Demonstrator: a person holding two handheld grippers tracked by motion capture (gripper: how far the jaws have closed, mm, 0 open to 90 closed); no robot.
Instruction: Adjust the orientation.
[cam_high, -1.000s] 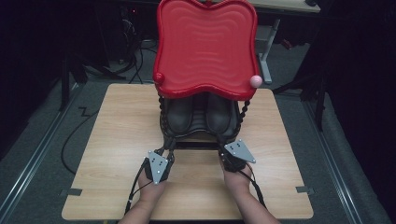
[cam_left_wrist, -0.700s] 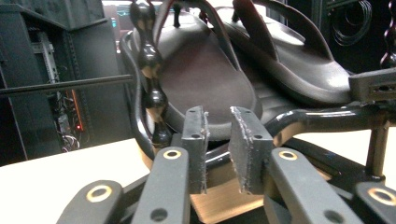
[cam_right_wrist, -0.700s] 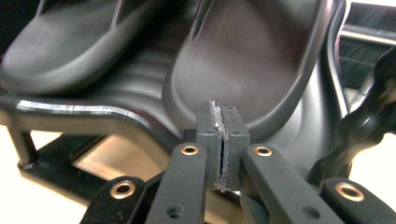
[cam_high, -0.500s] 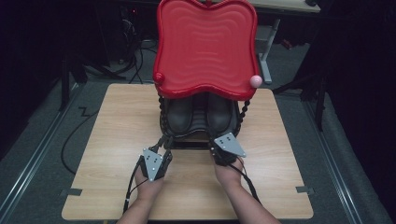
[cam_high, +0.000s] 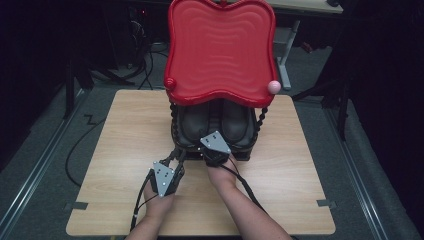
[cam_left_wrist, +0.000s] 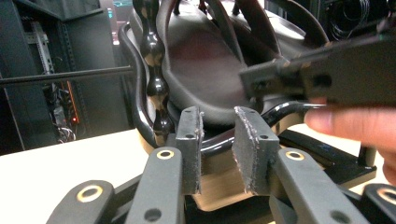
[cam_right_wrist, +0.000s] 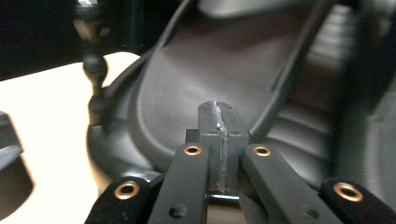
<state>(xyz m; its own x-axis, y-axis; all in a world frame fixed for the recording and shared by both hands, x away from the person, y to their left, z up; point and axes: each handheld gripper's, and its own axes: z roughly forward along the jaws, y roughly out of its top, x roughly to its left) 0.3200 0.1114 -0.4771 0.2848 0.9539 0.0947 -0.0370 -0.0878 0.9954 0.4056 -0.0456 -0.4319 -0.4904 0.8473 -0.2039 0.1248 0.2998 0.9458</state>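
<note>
Tool positions first, from the high view: the left tool (cam_high: 165, 176) sits on the wooden counter (cam_high: 120, 150) just in front of a black two-tier rack (cam_high: 212, 145), and the right tool (cam_high: 215, 148) is further forward, at the rack's front edge. A red wavy-edged tray (cam_high: 220, 50) forms the rack's top tier, and a pair of dark boots (cam_high: 215, 120) stands on the lower tier beneath it.

From the left gripper view, the left tool (cam_left_wrist: 218, 135) has its jaws parted a moderate way with nothing between them, aimed at the rack's curved black rim (cam_left_wrist: 140, 116) and beaded post (cam_left_wrist: 154, 79). The other tool and a fingertip (cam_left_wrist: 345, 123) cross at right.

From the right gripper view, the right tool (cam_right_wrist: 219, 140) has its jaws pressed together, holding nothing visible, right against a dark boot toe (cam_right_wrist: 210, 70).
</note>
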